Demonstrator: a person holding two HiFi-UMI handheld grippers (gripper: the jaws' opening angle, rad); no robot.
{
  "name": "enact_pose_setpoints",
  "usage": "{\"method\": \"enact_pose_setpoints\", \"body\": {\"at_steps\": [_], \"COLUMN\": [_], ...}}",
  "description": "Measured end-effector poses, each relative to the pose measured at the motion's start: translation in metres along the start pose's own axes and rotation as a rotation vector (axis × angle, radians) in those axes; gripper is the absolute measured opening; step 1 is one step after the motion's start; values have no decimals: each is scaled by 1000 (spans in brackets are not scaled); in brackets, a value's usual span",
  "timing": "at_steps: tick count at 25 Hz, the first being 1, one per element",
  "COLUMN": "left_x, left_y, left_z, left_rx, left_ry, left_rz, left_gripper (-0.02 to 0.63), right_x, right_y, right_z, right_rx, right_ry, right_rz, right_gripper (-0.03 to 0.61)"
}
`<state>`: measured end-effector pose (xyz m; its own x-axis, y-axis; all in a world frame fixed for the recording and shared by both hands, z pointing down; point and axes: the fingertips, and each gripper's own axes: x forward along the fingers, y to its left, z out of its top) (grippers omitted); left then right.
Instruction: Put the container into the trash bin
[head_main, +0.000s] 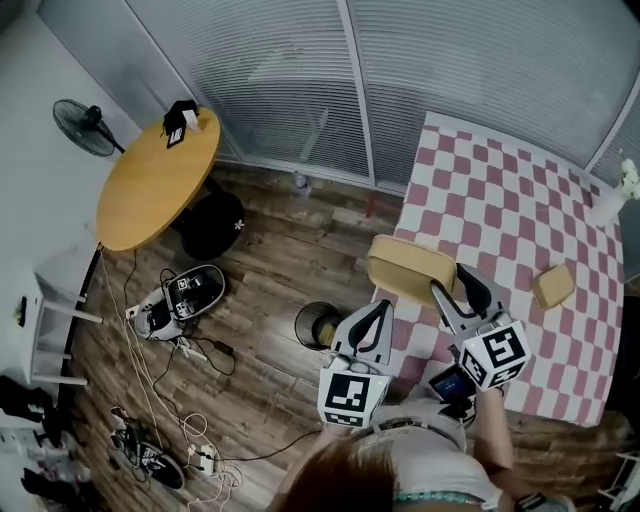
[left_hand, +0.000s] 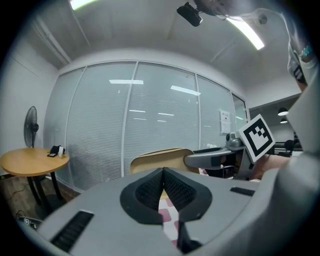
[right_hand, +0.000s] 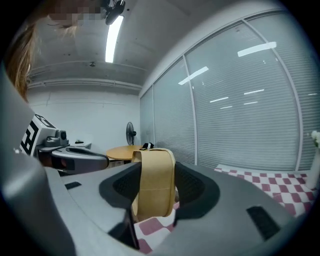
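Holding container (head_main: 408, 266) by its end, right gripper (head_main: 449, 279), long axis level

This looks like an office room. Glass partition walls (left_hand: 160, 125) with shut blinds (head_main: 290, 90), strip ceiling lights (left_hand: 245, 31), cables (head_main: 190, 425) trailing over wood floor (head_main: 280, 260).

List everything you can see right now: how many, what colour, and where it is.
tan rectangular container: one, tan, in the right gripper, at the checked table's edge
small tan container: one, tan, on the checked table
pink-and-white checked table: one, right side
round black trash bin: one, black, on the floor beside that table
round wooden table: one, yellow-brown, upper left
black standing fan: one, beyond the round table
white vase: one, checked table's far corner
cables: several, floor at left
left gripper: grey, shut, empty
right gripper: grey, shut on the container
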<state>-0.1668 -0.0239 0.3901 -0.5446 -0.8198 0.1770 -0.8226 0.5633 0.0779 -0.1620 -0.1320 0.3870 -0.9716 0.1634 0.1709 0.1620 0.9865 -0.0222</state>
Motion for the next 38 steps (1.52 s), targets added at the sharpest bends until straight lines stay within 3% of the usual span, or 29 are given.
{"method": "enact_pose_setpoints", "body": {"at_steps": [8,14,24,38], "left_x": [-82,-132,-160,-181], "left_y": [126,190,221,249], "left_z": [-18,-36,-50,-79], "left_rx": [-27,-43,-86,-142], "left_ry": [10,40,50,95], "left_rz": [177,275,338,425], "left_gripper": [12,12,12,12], "right_x": [106,153,189,257], "right_y": [122,186,221,243], "right_z": [-16,-25,-65,-217], "right_rx": [-1,-4,-30,-184], "right_ry": [39,68,181,473], "right_rz": [167,226,260,311], "right_gripper": [192,192,192,192]}}
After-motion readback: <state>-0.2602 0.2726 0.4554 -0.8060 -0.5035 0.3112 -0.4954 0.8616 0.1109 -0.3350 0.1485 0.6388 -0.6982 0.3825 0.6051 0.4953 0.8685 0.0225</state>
